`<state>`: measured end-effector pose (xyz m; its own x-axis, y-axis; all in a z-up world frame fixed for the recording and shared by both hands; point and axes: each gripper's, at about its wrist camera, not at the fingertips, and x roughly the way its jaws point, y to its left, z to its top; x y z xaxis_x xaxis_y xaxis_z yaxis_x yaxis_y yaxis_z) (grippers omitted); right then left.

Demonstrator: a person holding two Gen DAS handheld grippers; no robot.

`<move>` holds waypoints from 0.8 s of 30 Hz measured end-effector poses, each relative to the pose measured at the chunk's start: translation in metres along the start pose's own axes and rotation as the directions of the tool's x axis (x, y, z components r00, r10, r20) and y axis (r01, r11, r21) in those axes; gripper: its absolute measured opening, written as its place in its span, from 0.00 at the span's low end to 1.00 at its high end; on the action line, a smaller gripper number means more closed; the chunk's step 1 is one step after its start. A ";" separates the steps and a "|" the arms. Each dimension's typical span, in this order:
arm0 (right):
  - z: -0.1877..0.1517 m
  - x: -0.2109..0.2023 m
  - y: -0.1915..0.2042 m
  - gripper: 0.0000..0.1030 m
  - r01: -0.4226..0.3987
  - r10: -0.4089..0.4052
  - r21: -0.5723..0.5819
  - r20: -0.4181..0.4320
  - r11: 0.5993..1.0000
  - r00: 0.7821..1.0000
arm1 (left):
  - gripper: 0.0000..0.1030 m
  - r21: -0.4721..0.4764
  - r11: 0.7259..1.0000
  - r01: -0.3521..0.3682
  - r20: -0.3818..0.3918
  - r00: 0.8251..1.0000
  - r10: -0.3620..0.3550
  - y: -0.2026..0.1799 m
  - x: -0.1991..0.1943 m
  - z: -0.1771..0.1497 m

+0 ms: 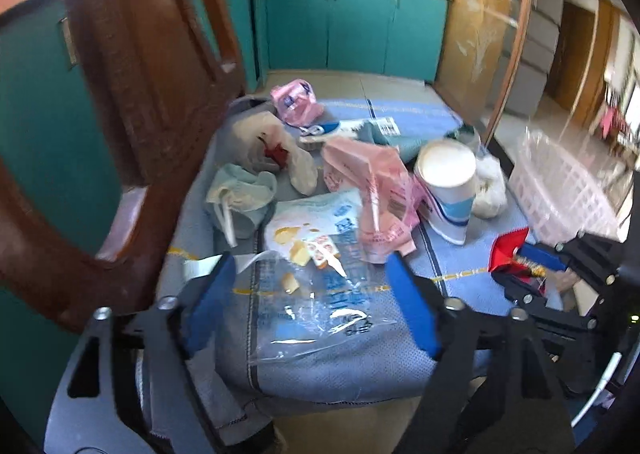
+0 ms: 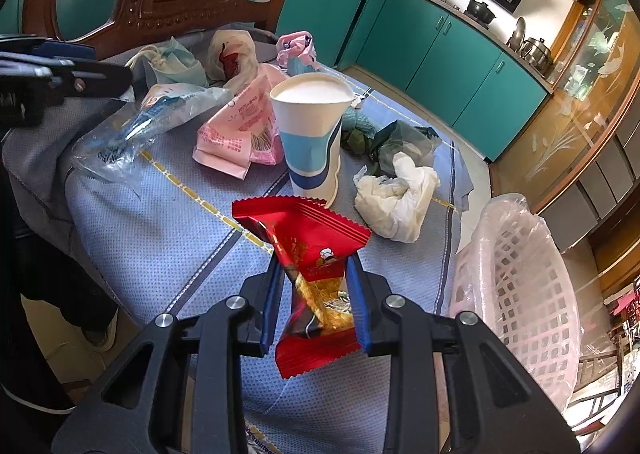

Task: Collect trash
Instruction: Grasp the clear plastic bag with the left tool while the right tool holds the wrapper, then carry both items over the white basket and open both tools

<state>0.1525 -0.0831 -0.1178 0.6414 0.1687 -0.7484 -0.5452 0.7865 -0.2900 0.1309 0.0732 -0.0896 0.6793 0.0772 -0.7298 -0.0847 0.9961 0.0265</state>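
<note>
Teal kitchen cabinets back a blue-padded chair seat (image 2: 168, 222) strewn with trash. Right gripper (image 2: 314, 302) clenches a red wrapper (image 2: 316, 254); left gripper (image 1: 312, 302) gapes over a clear bag (image 1: 320, 294). Slick film could slip out before reaching the pink basket (image 2: 520, 278).

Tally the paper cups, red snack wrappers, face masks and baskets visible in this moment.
paper cup: 1
red snack wrapper: 1
face mask: 1
plastic basket: 1
Total: 4
</note>
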 end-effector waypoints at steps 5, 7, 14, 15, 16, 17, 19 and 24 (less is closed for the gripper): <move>0.000 0.006 -0.001 0.30 0.004 -0.004 -0.003 -0.014 1.000 1.000 | 0.83 0.095 0.994 -0.056 -0.031 0.998 0.059 -0.020 0.017 -0.002; 0.000 0.009 0.000 0.30 0.012 -0.012 -0.006 -0.023 1.000 1.000 | 0.80 0.114 0.991 -0.066 -0.054 0.996 0.072 -0.023 0.027 -0.005; -0.003 0.021 -0.002 0.30 0.030 -0.030 -0.002 -0.057 1.000 0.998 | 0.24 0.065 0.997 -0.027 -0.114 0.993 0.034 -0.013 0.043 -0.014; -0.003 0.023 -0.002 0.30 0.032 -0.032 0.000 -0.062 0.999 0.998 | 0.22 0.061 0.998 -0.031 -0.101 0.994 0.037 -0.011 0.041 -0.014; -0.003 0.024 -0.003 0.30 0.032 -0.032 0.000 -0.066 0.999 0.997 | 0.18 0.060 0.998 -0.034 -0.086 0.996 0.039 -0.010 0.038 -0.013; -0.003 0.026 -0.003 0.30 0.033 -0.033 0.000 -0.070 0.999 0.997 | 0.14 0.058 0.998 -0.034 -0.070 0.997 0.038 -0.008 0.034 -0.013; -0.003 0.029 -0.001 0.31 0.034 -0.034 0.001 -0.080 0.999 0.996 | 0.11 0.037 0.999 -0.024 -0.036 0.999 0.026 -0.004 0.023 -0.010; -0.001 0.034 0.001 0.33 0.038 -0.038 0.002 -0.083 0.999 0.996 | 0.09 -0.010 1.000 -0.006 0.032 0.999 0.006 0.005 0.000 -0.003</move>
<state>0.1732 -0.0774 -0.1446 0.6144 0.0885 -0.7840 -0.5190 0.7938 -0.3171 0.1282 0.0784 -0.0920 0.7017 0.0845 -0.7074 -0.0955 0.9951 0.0241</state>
